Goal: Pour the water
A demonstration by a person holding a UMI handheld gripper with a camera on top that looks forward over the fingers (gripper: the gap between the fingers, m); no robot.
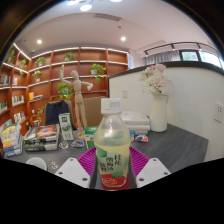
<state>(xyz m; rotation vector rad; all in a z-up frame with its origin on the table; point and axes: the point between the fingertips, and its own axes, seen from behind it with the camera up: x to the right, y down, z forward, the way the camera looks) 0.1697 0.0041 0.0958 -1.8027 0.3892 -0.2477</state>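
Note:
A plastic bottle (112,150) with a white cap, pale yellow-green drink and a green and red label stands upright between my fingers. My gripper (112,165) is shut on it: the magenta pads (88,160) press on both sides of its lower body. The bottle is lifted a little above the dark grey table (180,145). Just behind the bottle, a clear plastic container (134,124) with a white lid sits on the table, partly hidden by the bottle.
A white vase with pale flowers (158,100) stands at the back right by a white partition. A wooden mannequin (77,95), a green carton (66,126) and snack packets (12,138) lie to the left. Wooden shelves (60,70) line the far wall.

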